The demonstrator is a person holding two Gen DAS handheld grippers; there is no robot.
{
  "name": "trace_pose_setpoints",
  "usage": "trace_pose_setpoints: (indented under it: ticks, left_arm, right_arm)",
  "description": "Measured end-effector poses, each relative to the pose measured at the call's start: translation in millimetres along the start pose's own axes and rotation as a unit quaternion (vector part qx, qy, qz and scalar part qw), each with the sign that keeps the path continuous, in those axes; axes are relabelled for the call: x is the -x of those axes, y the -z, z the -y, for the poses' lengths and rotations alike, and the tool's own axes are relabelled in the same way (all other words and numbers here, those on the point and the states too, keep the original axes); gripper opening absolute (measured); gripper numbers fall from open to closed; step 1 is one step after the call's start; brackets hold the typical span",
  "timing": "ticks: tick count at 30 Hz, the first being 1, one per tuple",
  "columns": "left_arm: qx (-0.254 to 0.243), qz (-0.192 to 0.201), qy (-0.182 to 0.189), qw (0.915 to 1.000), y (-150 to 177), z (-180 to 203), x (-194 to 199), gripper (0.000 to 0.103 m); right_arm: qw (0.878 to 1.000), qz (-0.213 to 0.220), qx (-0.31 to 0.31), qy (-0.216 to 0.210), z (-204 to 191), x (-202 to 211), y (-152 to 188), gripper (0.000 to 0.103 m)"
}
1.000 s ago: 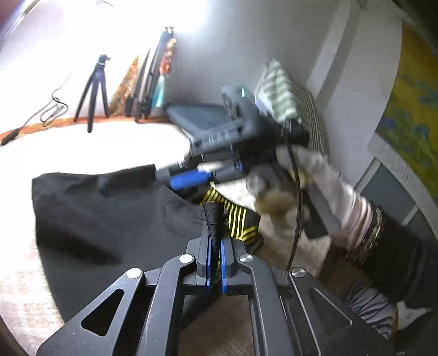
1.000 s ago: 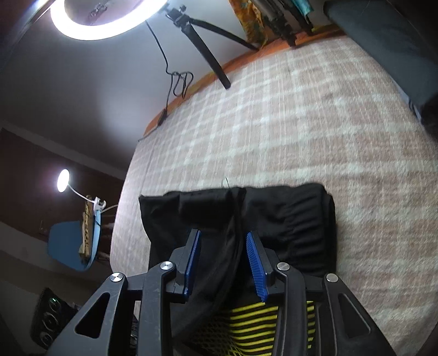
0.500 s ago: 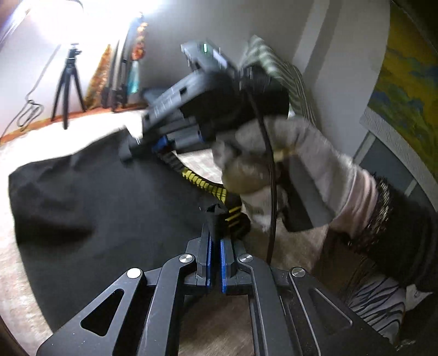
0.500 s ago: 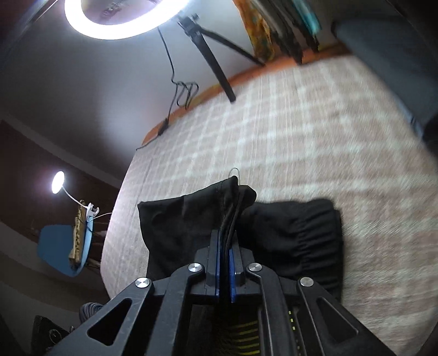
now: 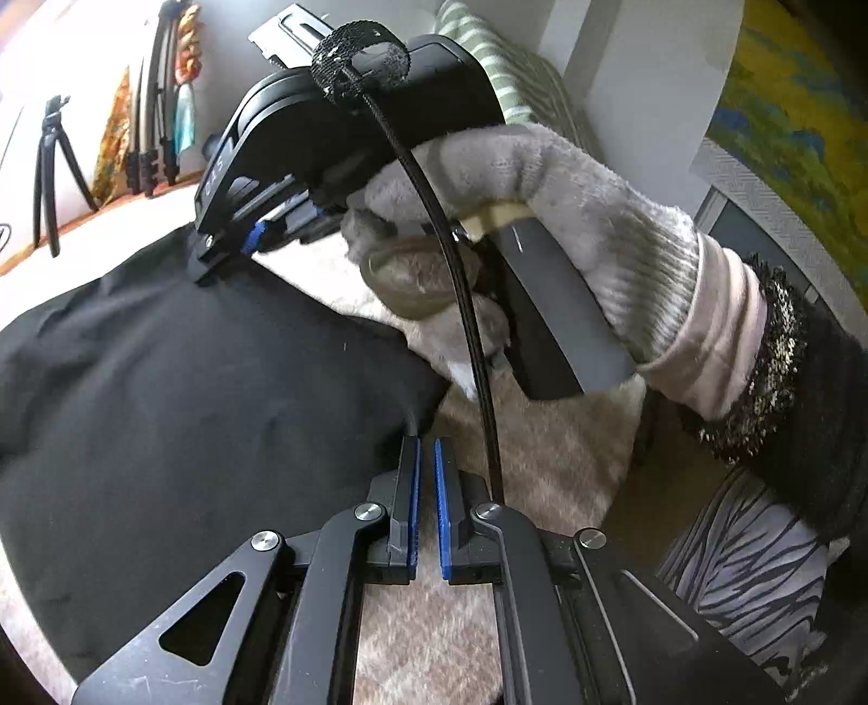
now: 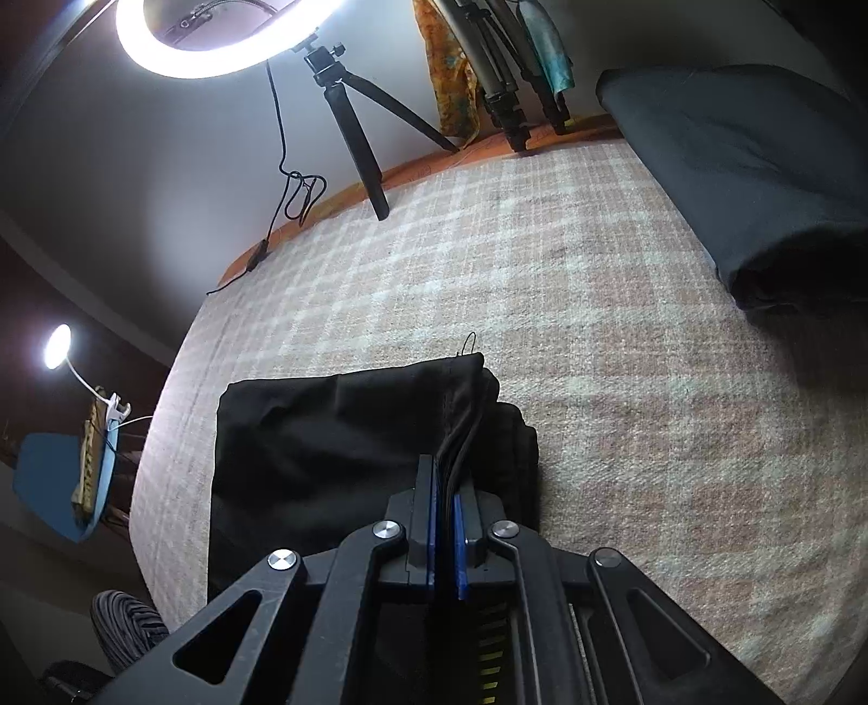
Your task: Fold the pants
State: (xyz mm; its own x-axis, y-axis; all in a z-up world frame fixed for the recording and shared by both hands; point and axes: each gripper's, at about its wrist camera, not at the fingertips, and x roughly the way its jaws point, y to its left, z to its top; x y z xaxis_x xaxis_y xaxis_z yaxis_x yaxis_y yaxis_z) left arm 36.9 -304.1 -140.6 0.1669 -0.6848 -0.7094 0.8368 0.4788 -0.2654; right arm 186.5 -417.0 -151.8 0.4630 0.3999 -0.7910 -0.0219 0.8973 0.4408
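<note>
Clearly black soft pants (image 6: pixel 336 434) bunched on plaid blanket (image 6: pixel 597 303).

The checked blanket (image 6: pixel 624 303) serves as landmark. At its far edge stand a ring light (image 6: pixel 217 43) and small tripod (image 6: pixel 352 119); a dark folded cloth (image 6: pixel 759 179) lies on its right side.

- One pair of black pants (image 6: pixel 347 428) in front of me.
- My two grippers: left (image 5: pixel 426 455), right (image 6: pixel 447 472).
- One ring light (image 6: pixel 228 38).
- One desk lamp (image 6: pixel 57 339).
- One dark cushion (image 6: pixel 748 162).
</note>
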Motion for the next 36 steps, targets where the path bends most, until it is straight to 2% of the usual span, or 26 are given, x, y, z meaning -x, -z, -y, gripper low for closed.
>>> trace_pose_setpoints:
  ticks: [5, 6, 7, 8, 9, 10, 12, 14, 15, 17, 20, 23, 26, 31, 32, 35, 36]
  left_arm:
    - [0.02, -0.006, 0.003, 0.9998, 11.0, -5.0, 37.6, 0.008]
    - [0.024, -0.004, 0.005, 0.9997, 14.2, -8.8, 50.5, 0.008]
    - [0.027, 0.003, 0.005, 0.9996, 17.5, -13.8, 63.9, 0.01]
    - [0.028, 0.01, 0.0, 0.9996, 21.6, -19.5, 77.2, 0.018]
    - [0.027, 0.016, -0.011, 0.9994, 22.4, -26.1, 85.8, 0.028]
    - [0.029, 0.024, -0.028, 0.9989, 23.7, -34.4, 95.1, 0.029]
    - [0.024, 0.032, -0.059, 0.9974, 25.2, -56.3, 110.4, 0.029]
    - [0.038, 0.038, -0.097, 0.9939, 21.2, -80.9, 116.0, 0.029]
    - [0.06, 0.037, -0.096, 0.9929, 18.9, -94.2, 118.4, 0.029]
    - [0.065, 0.042, -0.104, 0.9916, 13.6, -109.1, 121.2, 0.029]
    - [0.056, 0.048, -0.123, 0.9897, 3.5, -135.0, 112.3, 0.029]
    - [0.081, 0.033, -0.141, 0.9861, -4.5, -165.5, 86.5, 0.029]
    - [0.101, 0.029, -0.175, 0.9789, -11.8, -191.5, 71.1, 0.029]
    - [0.114, 0.013, -0.202, 0.9727, -14.4, -215.9, 56.7, 0.029]
    - [0.114, 0.013, -0.208, 0.9714, -15.0, -218.3, 56.3, 0.03]
    - [0.119, 0.016, -0.231, 0.9656, -13.9, -225.4, 62.3, 0.046]
    - [0.128, 0.021, -0.236, 0.9629, -12.7, -228.1, 68.6, 0.046]
  right_arm:
    - [1.0, 0.01, 0.014, 0.015, -0.6, 0.5, -0.3, 0.003]
    - [1.0, 0.011, 0.016, 0.018, -0.6, 1.1, 0.0, 0.006]
    - [0.999, 0.013, 0.017, 0.025, -0.3, 2.9, -0.2, 0.008]
    - [0.999, 0.015, 0.019, 0.033, -0.5, 4.7, -0.3, 0.013]
    - [0.999, 0.019, 0.024, 0.044, -1.3, 8.7, -0.2, 0.019]
    - [0.997, 0.027, 0.032, 0.062, -2.8, 14.7, -0.1, 0.024]
    - [0.995, 0.043, 0.043, 0.08, -6.5, 26.0, 0.4, 0.026]
    - [0.995, 0.055, 0.049, 0.061, -14.0, 37.9, 2.2, 0.026]
    - [0.995, 0.058, 0.055, 0.054, -19.1, 41.1, 3.7, 0.026]
    - [0.995, 0.051, 0.074, 0.043, -34.8, 45.4, 9.9, 0.026]
    - [0.994, 0.04, 0.104, -0.005, -57.4, 45.5, 22.6, 0.027]
    - [0.992, 0.014, 0.129, 0.001, -68.4, 31.1, 30.6, 0.027]
    - [0.993, -0.006, 0.12, 0.011, -57.3, 17.4, 33.9, 0.027]
    - [0.995, -0.03, 0.087, 0.029, -28.0, 0.2, 35.1, 0.025]
    - [0.996, -0.034, 0.078, 0.019, -22.7, -1.2, 36.0, 0.025]
    - [0.997, -0.034, 0.068, 0.006, -18.6, 1.8, 36.4, 0.024]
    - [0.997, -0.033, 0.07, 0.006, -18.9, 4.7, 36.6, 0.025]
